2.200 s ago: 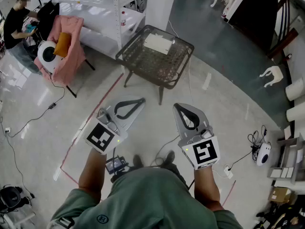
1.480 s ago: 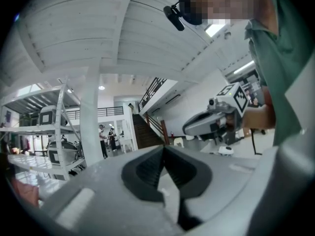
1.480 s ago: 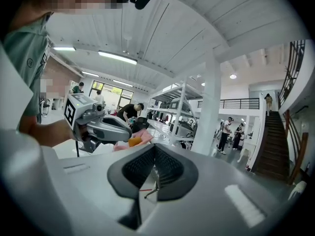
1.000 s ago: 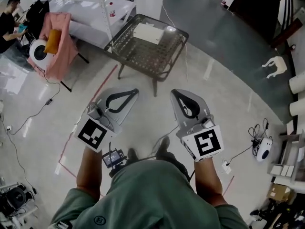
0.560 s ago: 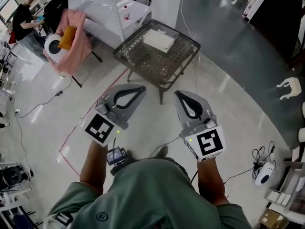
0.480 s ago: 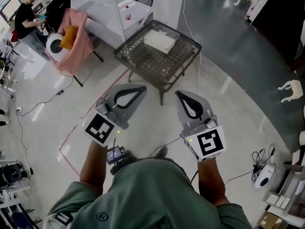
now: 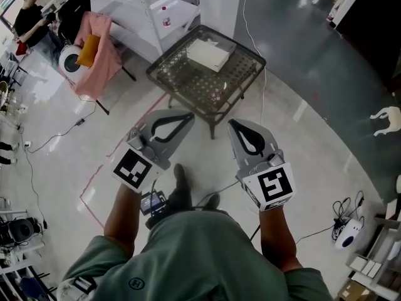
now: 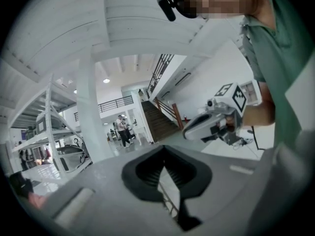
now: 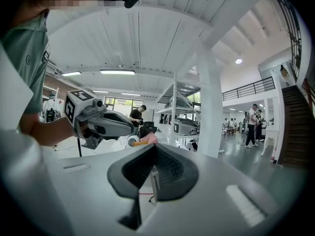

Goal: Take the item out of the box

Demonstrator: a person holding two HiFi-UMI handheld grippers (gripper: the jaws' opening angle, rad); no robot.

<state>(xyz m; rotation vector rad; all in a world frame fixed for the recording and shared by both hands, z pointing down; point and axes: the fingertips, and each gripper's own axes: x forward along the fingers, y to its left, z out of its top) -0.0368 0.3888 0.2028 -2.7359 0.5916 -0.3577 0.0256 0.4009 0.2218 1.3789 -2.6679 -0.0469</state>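
Box (image 7: pixel 207 54): white, flat, lying on the far part of the mesh table (image 7: pixel 188 86). Looks closed, and the item is not visible from here. Nothing touches it.

Left gripper (image 7: pixel 190 115): jaws together, nothing between them, tips short of the table's near edge. The left gripper view confirms this: the pads meet at the tip, with only floor and table mesh seen through the loop.

Right gripper (image 7: pixel 231 123): also fully closed and empty, level with the left and just beside the table's near leg.

Change over the last two seconds: the table fills a little more of the head view, and both grippers sit closer to its near edge. One shoe (image 7: pixel 180 184) is now stepped forward between the arms. Jaw state unchanged on both.

Reading: this is the approach phase, with the walk-up nearly finished. The box is out of reach and no contact has been made. Both grippers must open before anything can be lifted, and the box probably needs opening or steadying first.
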